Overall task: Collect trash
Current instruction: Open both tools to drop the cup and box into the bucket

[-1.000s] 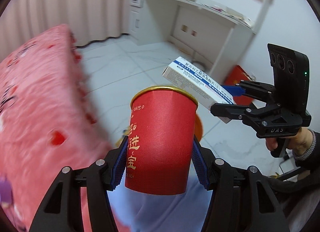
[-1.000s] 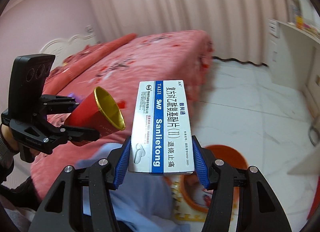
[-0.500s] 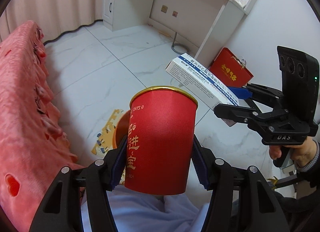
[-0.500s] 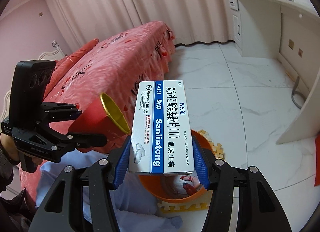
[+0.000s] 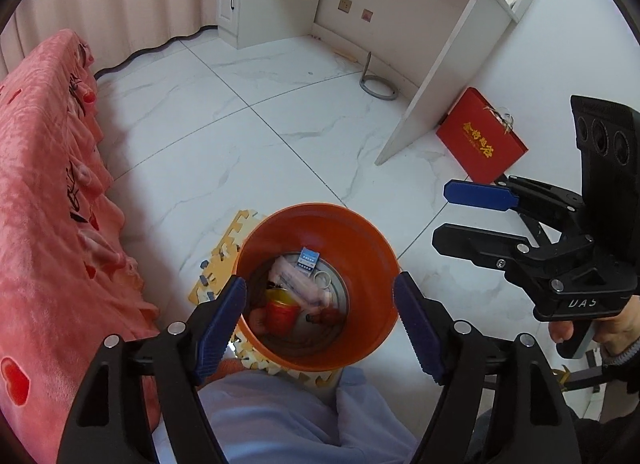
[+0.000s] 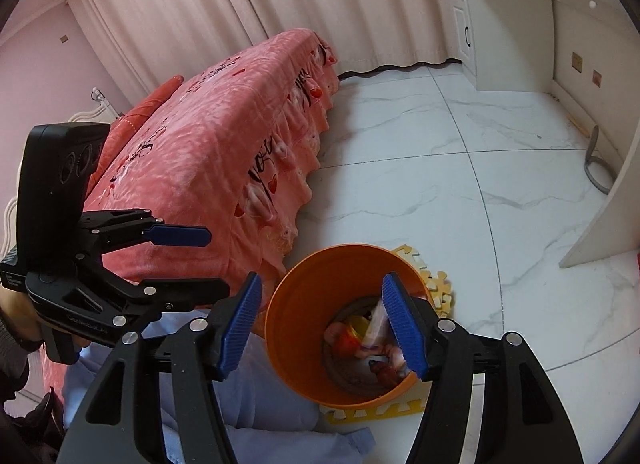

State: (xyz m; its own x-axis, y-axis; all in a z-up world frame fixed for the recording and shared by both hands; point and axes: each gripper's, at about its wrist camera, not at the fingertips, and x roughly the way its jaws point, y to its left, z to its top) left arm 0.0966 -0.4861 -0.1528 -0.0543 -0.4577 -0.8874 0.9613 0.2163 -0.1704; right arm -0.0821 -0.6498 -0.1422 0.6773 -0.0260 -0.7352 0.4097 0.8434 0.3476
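Note:
An orange bin (image 5: 360, 240) stands on the floor on a yellow foam mat (image 5: 218, 260). Inside lie the red cup (image 5: 280, 314), the white and blue medicine box (image 5: 309, 260) and other trash. My left gripper (image 5: 320, 316) is open and empty right above the bin. My right gripper (image 5: 440, 216) hangs open and empty to the right of the bin. In the right wrist view the bin (image 6: 308, 304) sits below my open right gripper (image 6: 324, 320), the box (image 6: 376, 326) shows blurred inside it, and my left gripper (image 6: 204, 260) is open at the left.
A bed with a pink cover (image 5: 44, 204) runs along the left, close to the bin. A white desk (image 5: 424, 4) stands at the back right with a red gift box (image 5: 480, 140) leaning by its leg. The person's light blue trousers (image 5: 280, 416) are just below the bin.
Both grippers tilted down over the bin and opened. The red cup left my left gripper and the medicine box left my right gripper; both now lie inside the bin.

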